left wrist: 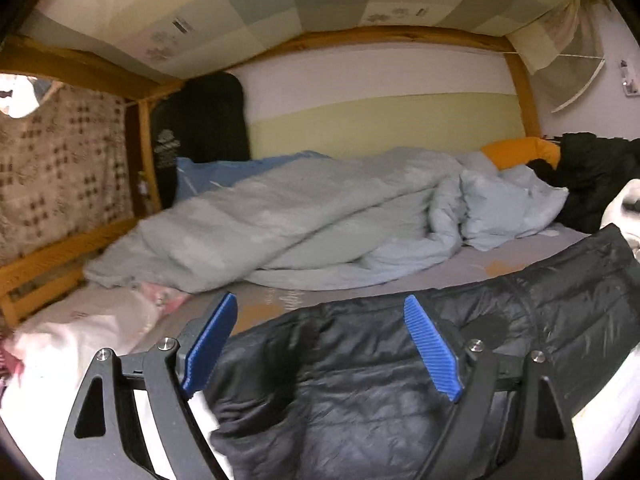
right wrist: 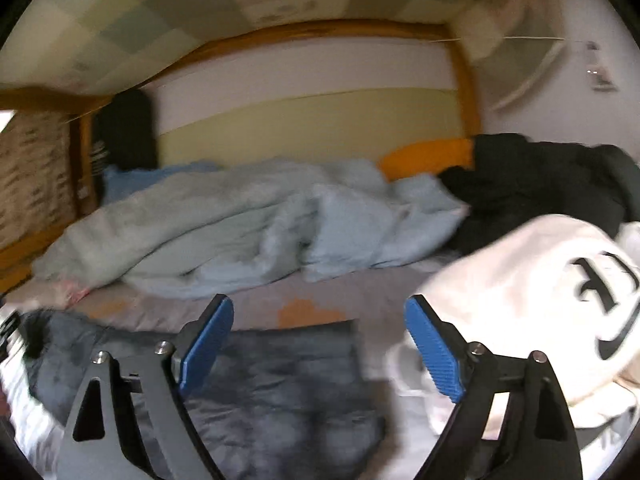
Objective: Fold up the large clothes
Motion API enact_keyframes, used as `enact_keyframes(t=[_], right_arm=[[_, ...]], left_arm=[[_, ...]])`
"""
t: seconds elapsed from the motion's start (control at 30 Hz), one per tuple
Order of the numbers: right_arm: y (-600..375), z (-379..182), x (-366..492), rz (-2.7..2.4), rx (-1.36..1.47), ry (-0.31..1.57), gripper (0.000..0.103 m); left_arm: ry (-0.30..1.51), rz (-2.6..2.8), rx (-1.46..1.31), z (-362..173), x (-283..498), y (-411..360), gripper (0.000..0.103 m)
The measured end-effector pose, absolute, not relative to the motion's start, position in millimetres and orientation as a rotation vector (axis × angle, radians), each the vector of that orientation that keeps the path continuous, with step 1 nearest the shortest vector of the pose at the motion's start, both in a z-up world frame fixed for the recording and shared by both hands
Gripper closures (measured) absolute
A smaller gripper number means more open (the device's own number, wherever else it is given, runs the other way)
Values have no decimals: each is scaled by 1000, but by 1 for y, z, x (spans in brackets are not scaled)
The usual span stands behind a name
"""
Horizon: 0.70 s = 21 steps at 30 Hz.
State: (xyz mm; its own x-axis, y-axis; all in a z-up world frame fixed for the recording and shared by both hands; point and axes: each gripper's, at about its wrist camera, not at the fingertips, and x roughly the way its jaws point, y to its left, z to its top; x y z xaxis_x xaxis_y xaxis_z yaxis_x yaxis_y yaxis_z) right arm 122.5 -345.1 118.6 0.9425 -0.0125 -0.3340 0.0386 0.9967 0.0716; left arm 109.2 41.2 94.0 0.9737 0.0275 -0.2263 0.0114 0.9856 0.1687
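Black puffer jacket (left wrist: pixel 360 380) flat on the bed beneath wide-spread, empty left gripper (left wrist: pixel 320 344) and right gripper (right wrist: pixel 320 344)

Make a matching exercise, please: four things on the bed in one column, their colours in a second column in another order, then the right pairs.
Things:
1. jacket
2. duvet
3. hoodie
4. bolster

Colours:
A. orange
B. white with black print
C. black
D. pale blue-grey

Pairs: 1-C, 2-D, 3-B, 4-A
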Motion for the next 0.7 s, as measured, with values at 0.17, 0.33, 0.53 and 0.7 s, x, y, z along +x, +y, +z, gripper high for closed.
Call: enact_keyframes(t=[0.17, 0.33, 0.53, 0.7], right_arm=[[-310, 88, 159, 85, 56, 521, 11], [-295, 64, 209, 138, 115, 774, 11], [-301, 31, 269, 77, 182, 948, 11], [-297, 1, 300, 33, 164, 975, 11]], left_arm=[[239, -23, 129, 92, 136, 33, 18], [338, -51, -2, 93, 185, 54, 18], [522, 14, 38, 46, 244, 72, 18], [651, -24, -108, 9, 275, 99, 18]])
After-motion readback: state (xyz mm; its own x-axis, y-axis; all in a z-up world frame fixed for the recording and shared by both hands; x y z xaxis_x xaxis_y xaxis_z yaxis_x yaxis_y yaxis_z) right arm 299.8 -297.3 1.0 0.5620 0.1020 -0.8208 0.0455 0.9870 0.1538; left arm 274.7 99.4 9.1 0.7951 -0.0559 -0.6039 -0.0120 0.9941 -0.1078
